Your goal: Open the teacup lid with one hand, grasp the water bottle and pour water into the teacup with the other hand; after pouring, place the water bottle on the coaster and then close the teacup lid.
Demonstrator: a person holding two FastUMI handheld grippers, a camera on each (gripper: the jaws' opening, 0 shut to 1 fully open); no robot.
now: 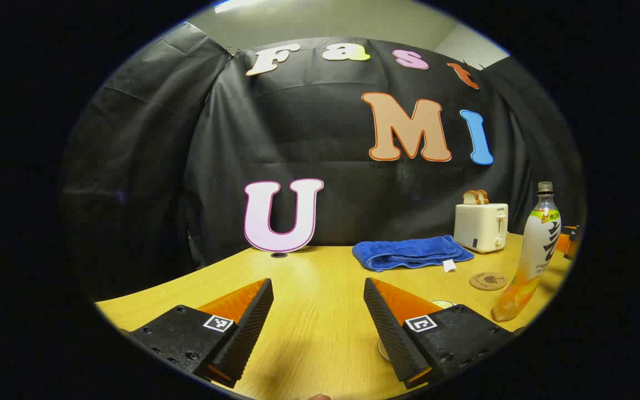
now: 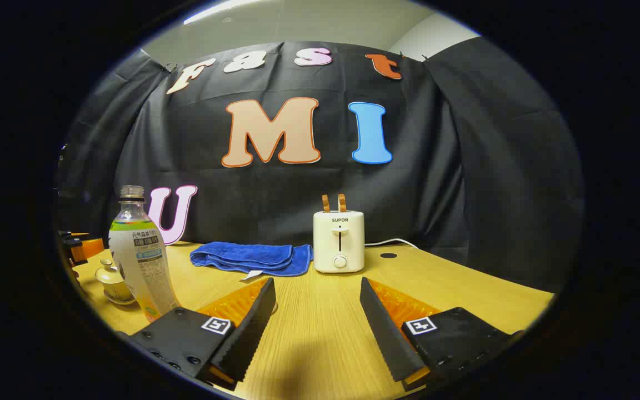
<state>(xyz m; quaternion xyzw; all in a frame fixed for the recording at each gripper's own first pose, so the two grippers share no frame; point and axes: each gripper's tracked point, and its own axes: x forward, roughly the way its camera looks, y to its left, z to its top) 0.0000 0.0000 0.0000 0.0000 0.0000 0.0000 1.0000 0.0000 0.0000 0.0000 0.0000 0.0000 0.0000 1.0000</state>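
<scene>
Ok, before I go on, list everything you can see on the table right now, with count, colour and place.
water bottle: one, clear with a white label, uncapped, upright at the table's near edge
teacup: one, cream, lid on, on a saucer beyond the bottle
coaster: one, tan, round, bare, between bottle and towel
towel: one, blue, folded, mid-table
toaster: one, white, two bread slices in it, beside the towel
table: one, light wood
left gripper: open, holding nothing
right gripper: open, holding nothing
</scene>
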